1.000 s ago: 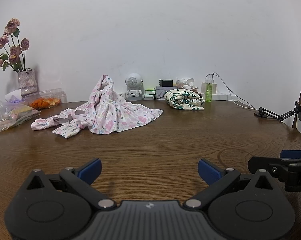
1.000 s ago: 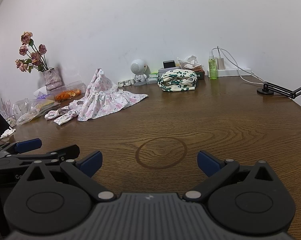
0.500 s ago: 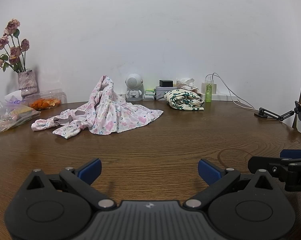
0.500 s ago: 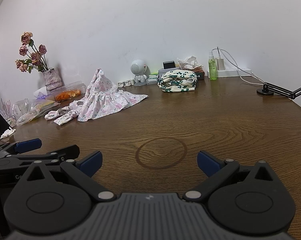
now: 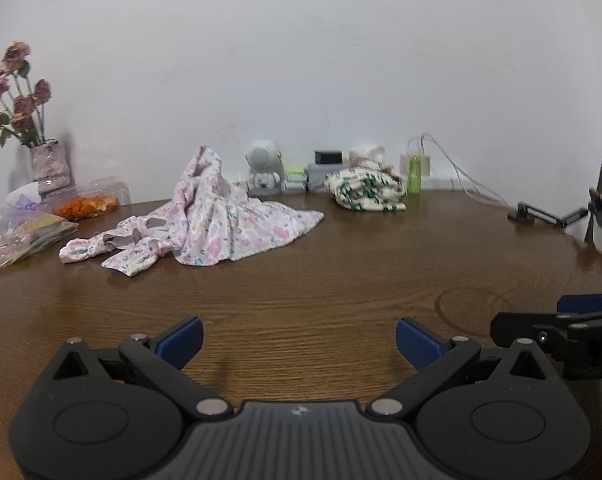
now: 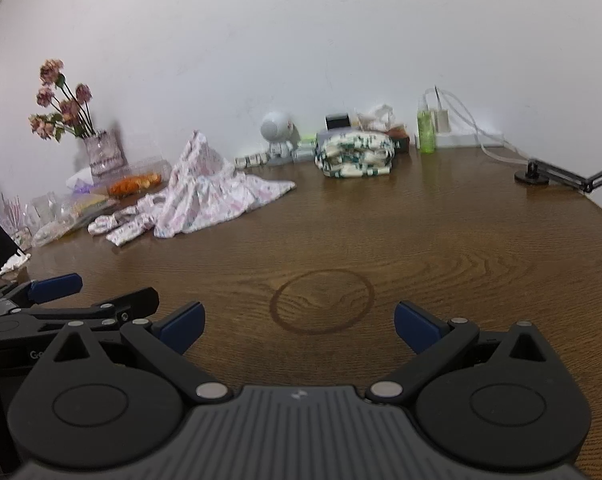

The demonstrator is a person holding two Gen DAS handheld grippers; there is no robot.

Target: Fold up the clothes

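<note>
A crumpled pink floral garment (image 5: 221, 224) (image 6: 205, 200) lies in a heap at the far left of the brown wooden table (image 5: 341, 272), with one end peaked upward. A folded cream garment with green print (image 5: 365, 192) (image 6: 355, 156) sits by the wall at the back. My left gripper (image 5: 299, 338) is open and holds nothing, low over the near table, far short of both garments. My right gripper (image 6: 299, 326) is open too, just before a dark ring mark on the wood. Each gripper shows at the edge of the other's view: right gripper (image 5: 545, 312), left gripper (image 6: 101, 296).
Along the wall stand a vase of dried roses (image 5: 49, 164), plastic bags and a box of orange snacks (image 5: 87, 206), a small white robot toy (image 5: 263, 172), a green bottle (image 5: 413, 172) with a cable, and a black jointed mount (image 6: 561, 172) at the right edge.
Both views wobble only slightly. The jaws of both grippers stand as wide as before, and the clothes lie where they were.
</note>
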